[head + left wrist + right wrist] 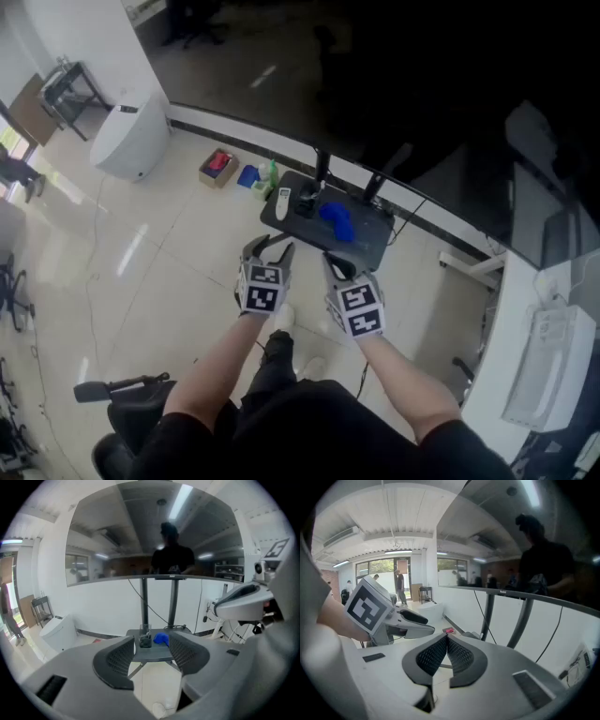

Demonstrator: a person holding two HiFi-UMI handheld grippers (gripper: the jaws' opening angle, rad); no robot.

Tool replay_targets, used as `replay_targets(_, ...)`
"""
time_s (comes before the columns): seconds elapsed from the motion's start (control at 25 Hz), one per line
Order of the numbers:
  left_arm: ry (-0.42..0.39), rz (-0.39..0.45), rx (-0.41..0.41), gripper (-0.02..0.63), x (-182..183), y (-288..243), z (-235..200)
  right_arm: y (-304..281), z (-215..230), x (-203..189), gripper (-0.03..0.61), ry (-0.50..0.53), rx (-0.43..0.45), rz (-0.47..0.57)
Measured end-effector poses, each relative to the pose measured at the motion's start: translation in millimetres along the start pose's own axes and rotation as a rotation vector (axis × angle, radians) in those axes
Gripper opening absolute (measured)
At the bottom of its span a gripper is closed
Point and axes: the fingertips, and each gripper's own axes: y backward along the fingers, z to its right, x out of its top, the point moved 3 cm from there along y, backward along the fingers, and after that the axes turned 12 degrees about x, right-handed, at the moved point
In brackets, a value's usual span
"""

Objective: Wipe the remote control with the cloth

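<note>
On the dark surface (380, 246), cloth (337, 219) and remote control (284, 202) are left untouched.
Nothing is wiped yet: the left hand-held gripper (269, 249) is held spread, the right hand-held gripper (338, 266) pressed together, both empty.

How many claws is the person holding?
2. The left claw, open, and the right claw, shut, are side by side, both short of the small table. None look hidden.

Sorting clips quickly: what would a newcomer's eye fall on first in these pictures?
The bright blue cloth stands out on the small dark table ahead, with a white remote near the table's left edge. Nearer the person, the left tongs stand open and the right tongs shut, both empty. A big dark screen rises behind the table.
</note>
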Motion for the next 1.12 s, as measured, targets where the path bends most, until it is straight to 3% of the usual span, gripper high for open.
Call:
replay_targets(0.2,-0.008,-0.076,0.056,0.238,-13,-97,-38,-63,49,-6,0.008,-0.018,-0.043,-0.036)
replay_targets(0.52,0.040,-0.233,0.053,0.244,-64,-224,-50,-143,112,-35,0.008,-0.046,-0.067,-0.121)
replay_targets(0.88,-0.026,-0.347,0.047,0.255,-113,-306,-37,-195,166,-77,0.008,-0.102,-0.090,-0.186)
replay_targets(1.12,-0.051,-0.368,0.069,0.255,-111,-308,-40,-187,165,-83,0.008,-0.123,-0.109,-0.217)
